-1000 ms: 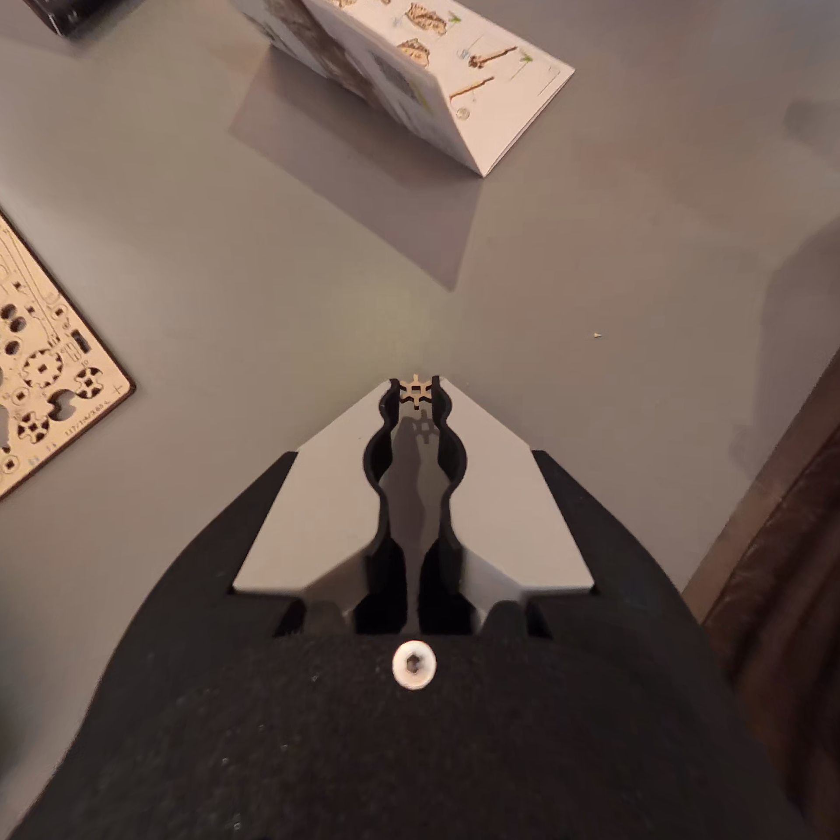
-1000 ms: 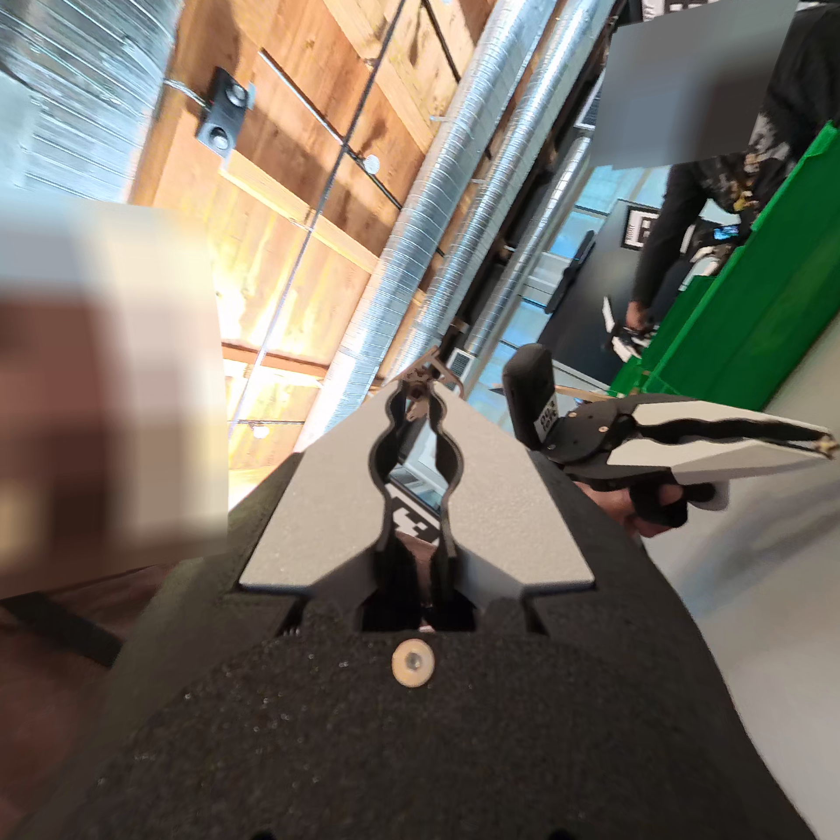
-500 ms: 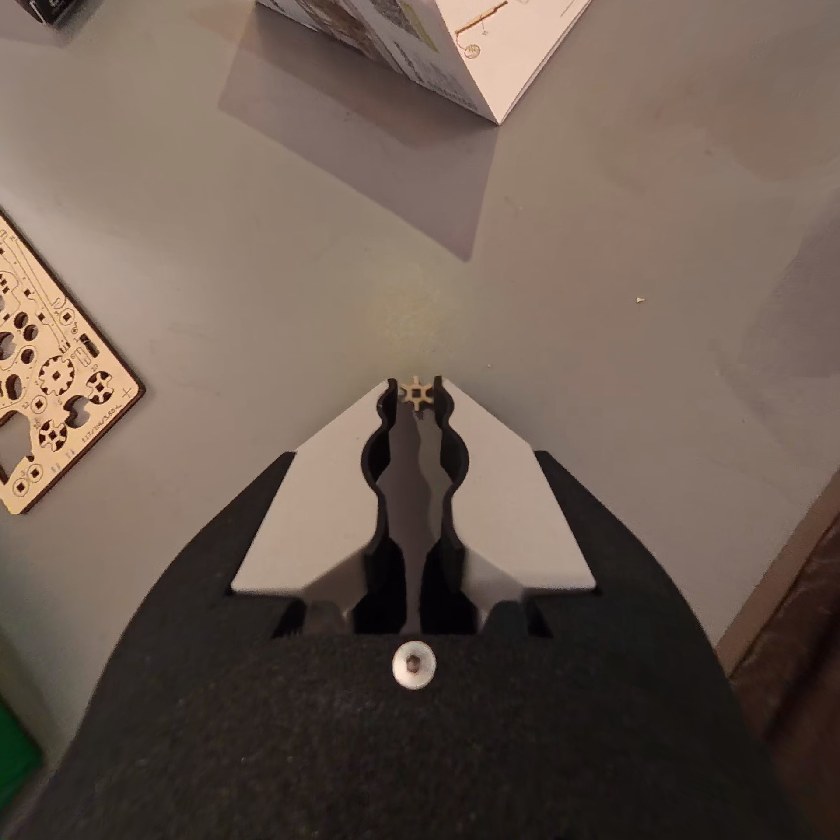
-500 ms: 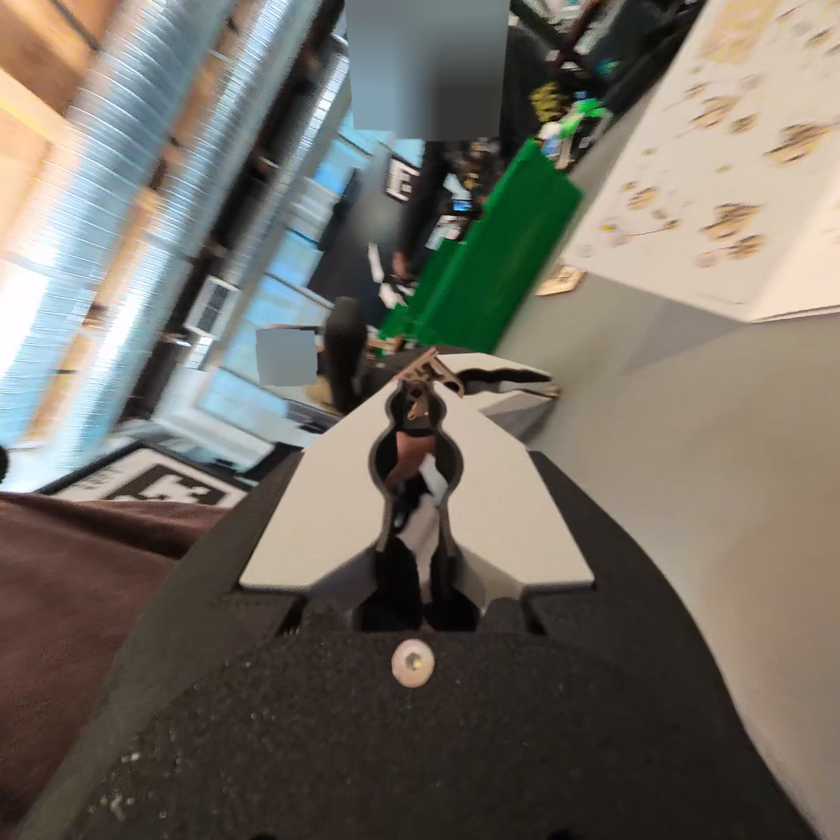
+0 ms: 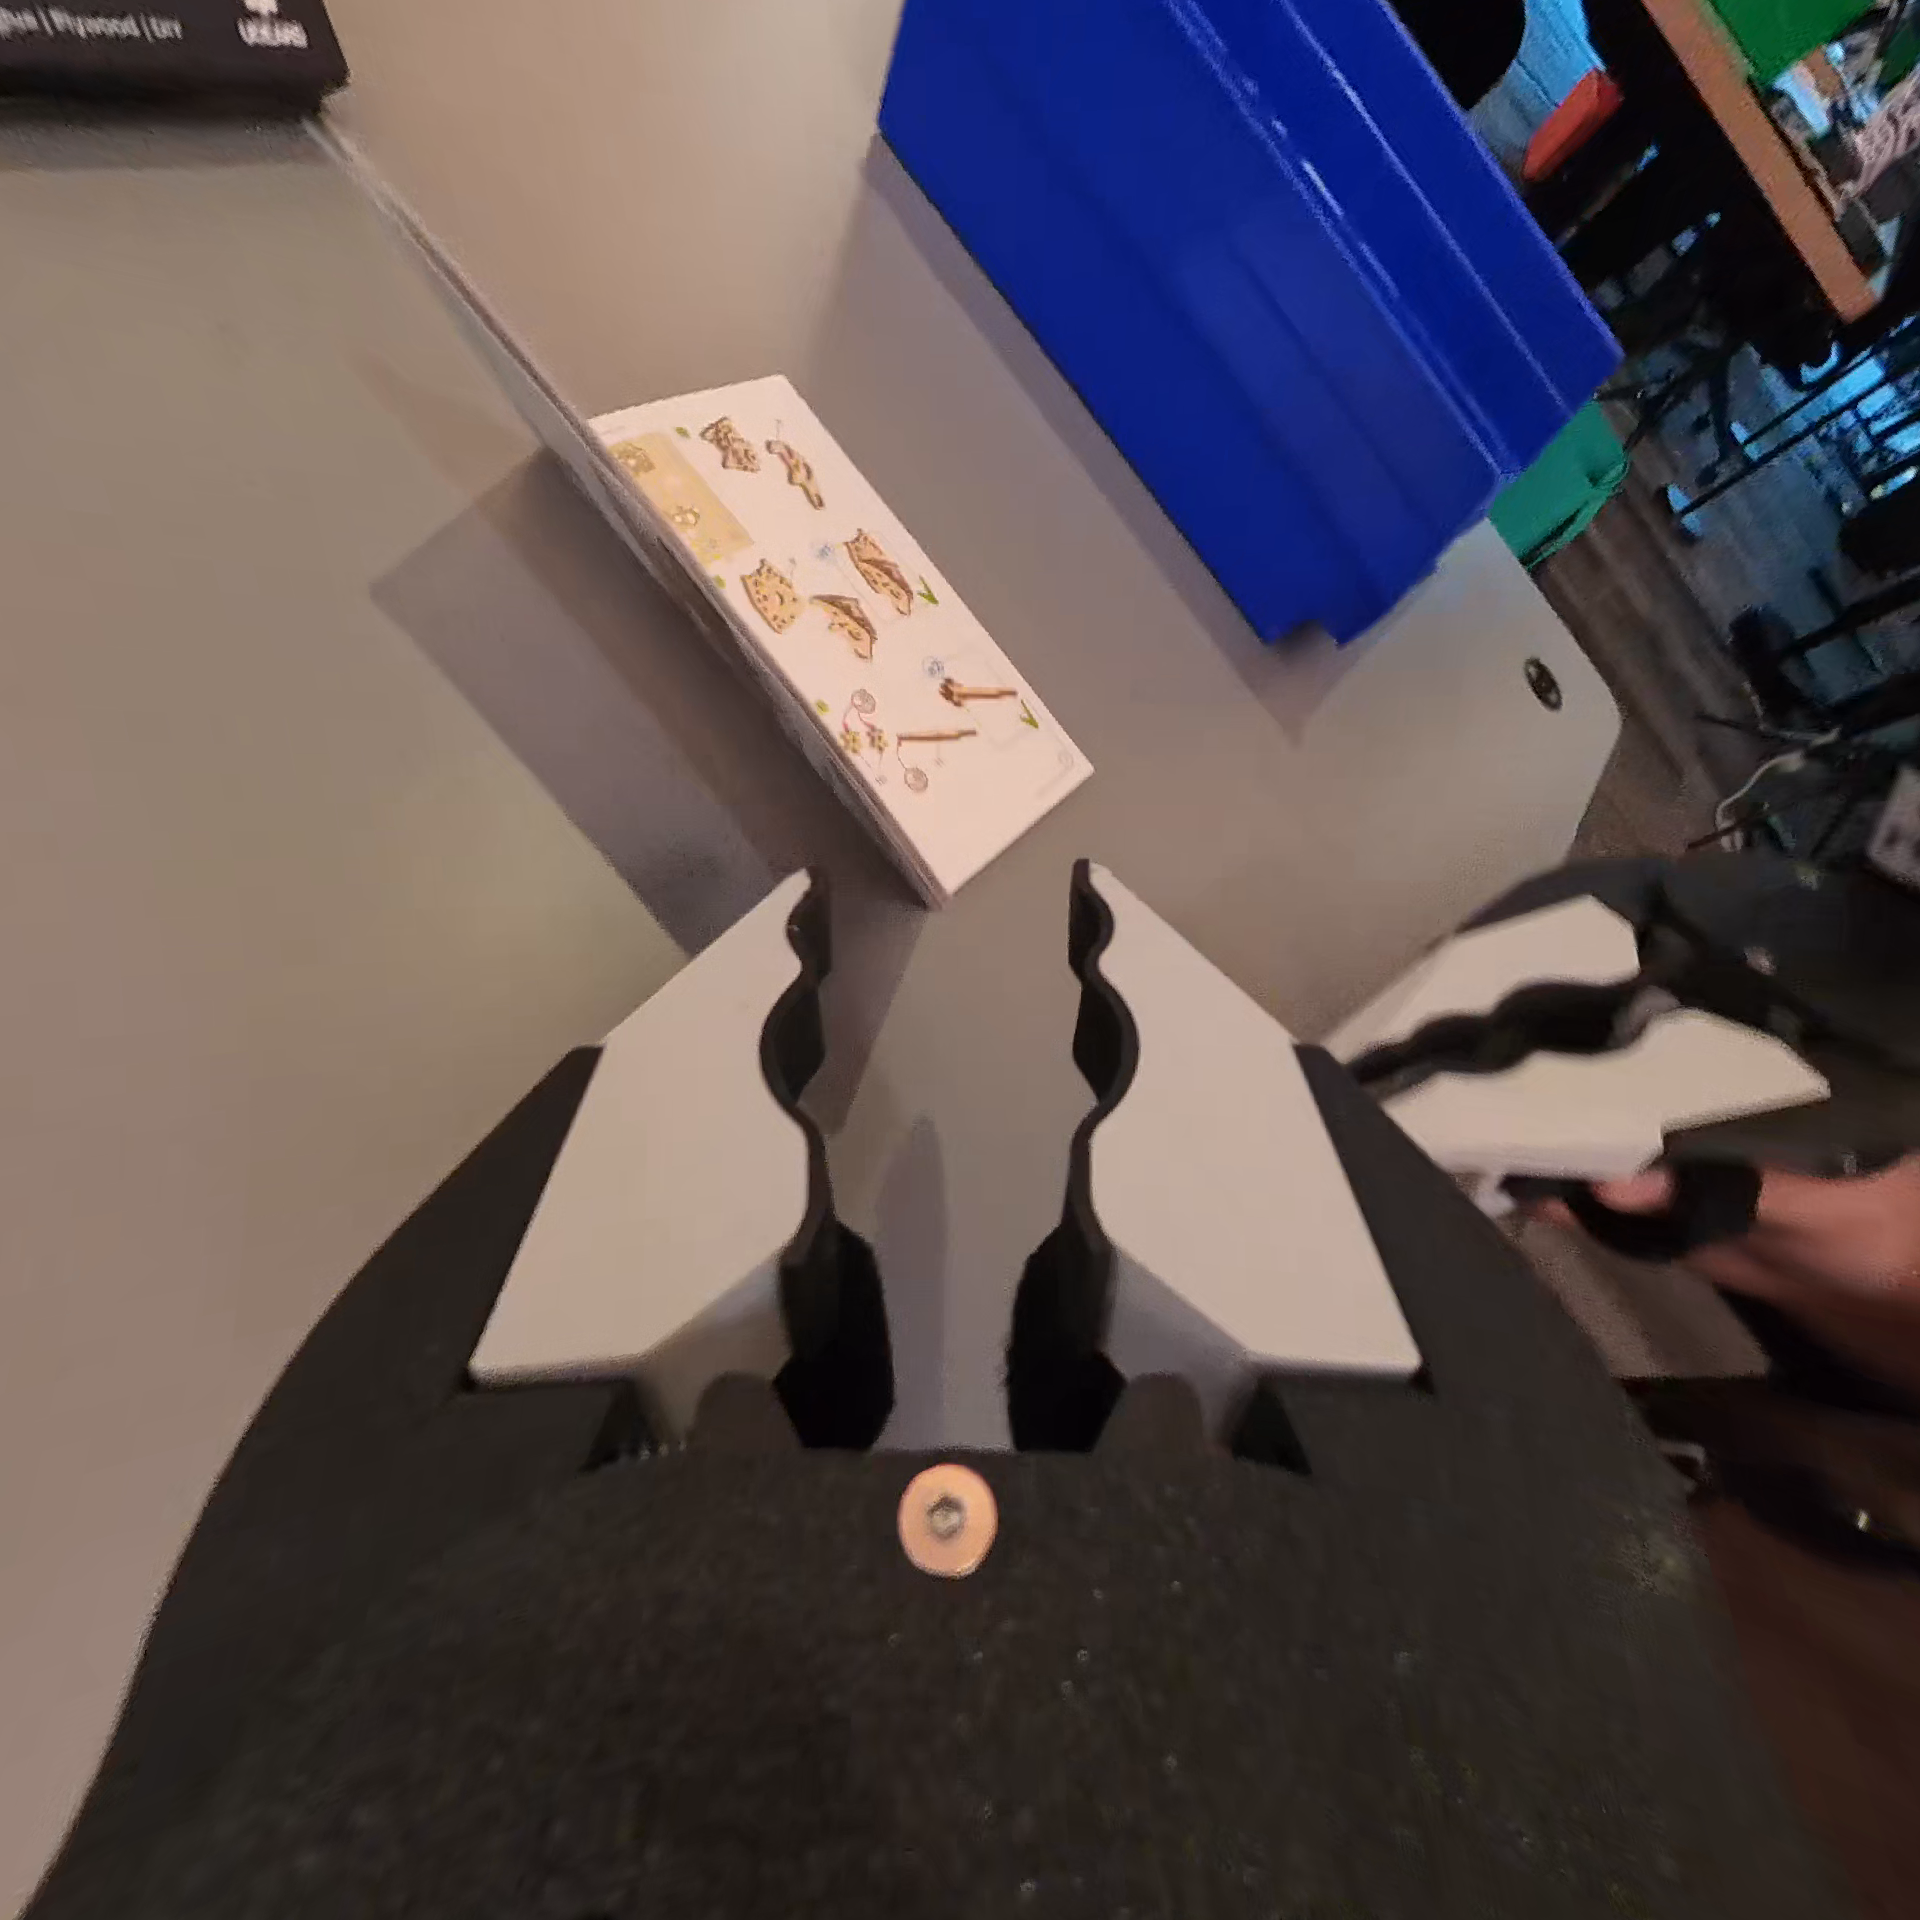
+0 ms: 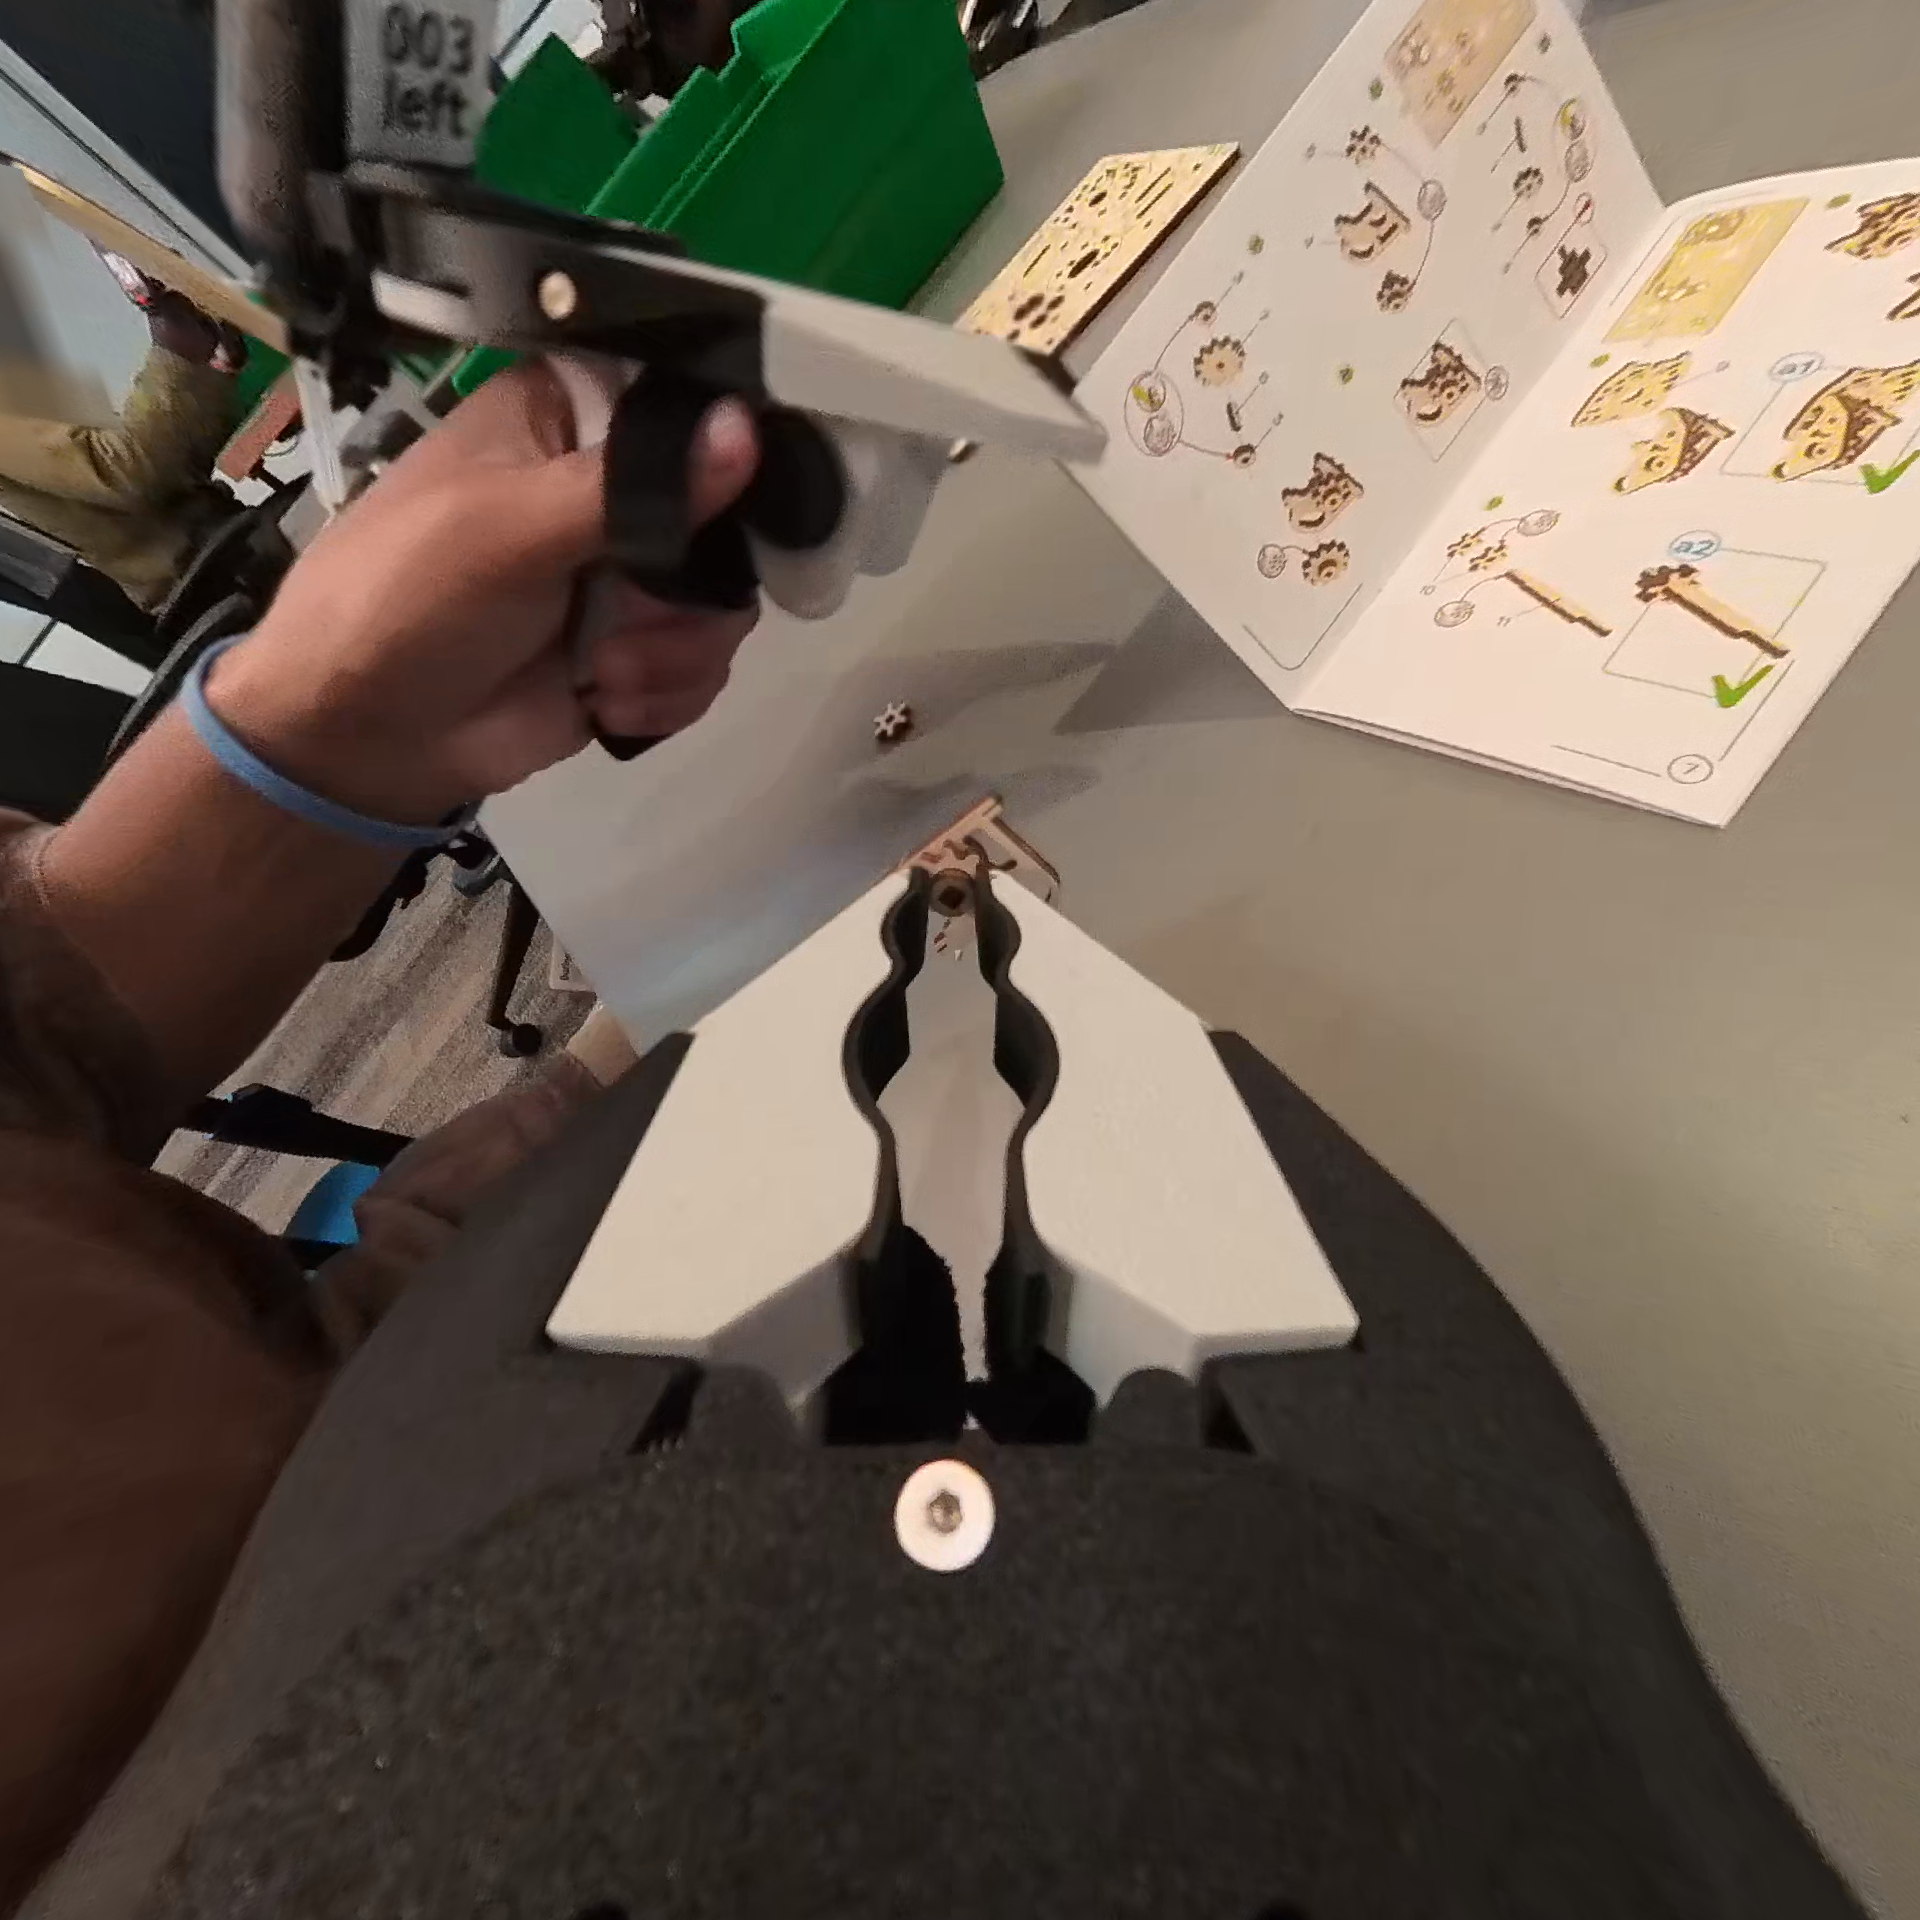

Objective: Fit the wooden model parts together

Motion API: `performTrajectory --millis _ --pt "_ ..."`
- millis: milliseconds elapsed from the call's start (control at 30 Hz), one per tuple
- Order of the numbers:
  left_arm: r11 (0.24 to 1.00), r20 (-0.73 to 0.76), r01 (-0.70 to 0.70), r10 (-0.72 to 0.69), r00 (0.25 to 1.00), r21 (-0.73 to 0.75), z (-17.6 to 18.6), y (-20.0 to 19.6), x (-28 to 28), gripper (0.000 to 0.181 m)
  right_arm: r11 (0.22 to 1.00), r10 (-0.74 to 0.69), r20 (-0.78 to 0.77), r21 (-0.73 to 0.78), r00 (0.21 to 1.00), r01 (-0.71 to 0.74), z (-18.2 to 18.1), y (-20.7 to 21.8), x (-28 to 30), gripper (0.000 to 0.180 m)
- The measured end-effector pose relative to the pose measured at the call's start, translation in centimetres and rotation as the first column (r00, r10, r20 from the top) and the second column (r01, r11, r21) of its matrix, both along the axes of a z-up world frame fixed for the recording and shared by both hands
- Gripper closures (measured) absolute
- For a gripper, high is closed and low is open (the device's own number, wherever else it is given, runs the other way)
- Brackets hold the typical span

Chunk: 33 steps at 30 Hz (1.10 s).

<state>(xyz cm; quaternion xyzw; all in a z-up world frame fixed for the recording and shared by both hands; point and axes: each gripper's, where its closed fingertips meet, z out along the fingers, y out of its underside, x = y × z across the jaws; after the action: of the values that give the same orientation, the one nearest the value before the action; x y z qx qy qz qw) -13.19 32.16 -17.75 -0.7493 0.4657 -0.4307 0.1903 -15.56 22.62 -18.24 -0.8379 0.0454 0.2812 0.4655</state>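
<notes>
Two claws are working here: my left gripper (image 5: 945,883) is gaping wide with nothing between its fingers, while my right gripper (image 6: 961,894) is pinching a small wooden assembly (image 6: 987,847) at its tips. Just beyond that assembly, a tiny wooden gear (image 6: 891,721) is lying on the grey table (image 6: 1455,1039), with the instruction booklet (image 6: 1507,416) farther off.

Printed label on left gripper (image 6: 1039,405); step marks in instruction booklet (image 6: 1558,416); lettering on black box (image 5: 166,47).
</notes>
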Motion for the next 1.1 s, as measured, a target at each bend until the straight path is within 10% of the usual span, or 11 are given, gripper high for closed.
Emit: performTrajectory --millis 167,700,1100 --pt "0.992 -0.026 -0.037 0.034 0.999 -0.119 -1.7 0.1 0.5 0.181 1.000 -0.009 0.062 0.000 0.998 0.009 -0.2 -0.2 0.8 0.172" --pt "0.752 0.032 -0.139 0.208 0.978 -0.644 -4.5 -9.2 -9.4 0.181 0.977 0.210 0.147 -0.053 0.967 -0.205 -0.1 2.5 -2.8 0.171" --pt "0.806 -0.008 -0.084 0.097 0.995 -0.586 -4.5 -9.8 -11.3 0.166 0.936 0.326 0.281 -0.227 0.902 -0.268 -4.5 3.3 -4.4 0.171"
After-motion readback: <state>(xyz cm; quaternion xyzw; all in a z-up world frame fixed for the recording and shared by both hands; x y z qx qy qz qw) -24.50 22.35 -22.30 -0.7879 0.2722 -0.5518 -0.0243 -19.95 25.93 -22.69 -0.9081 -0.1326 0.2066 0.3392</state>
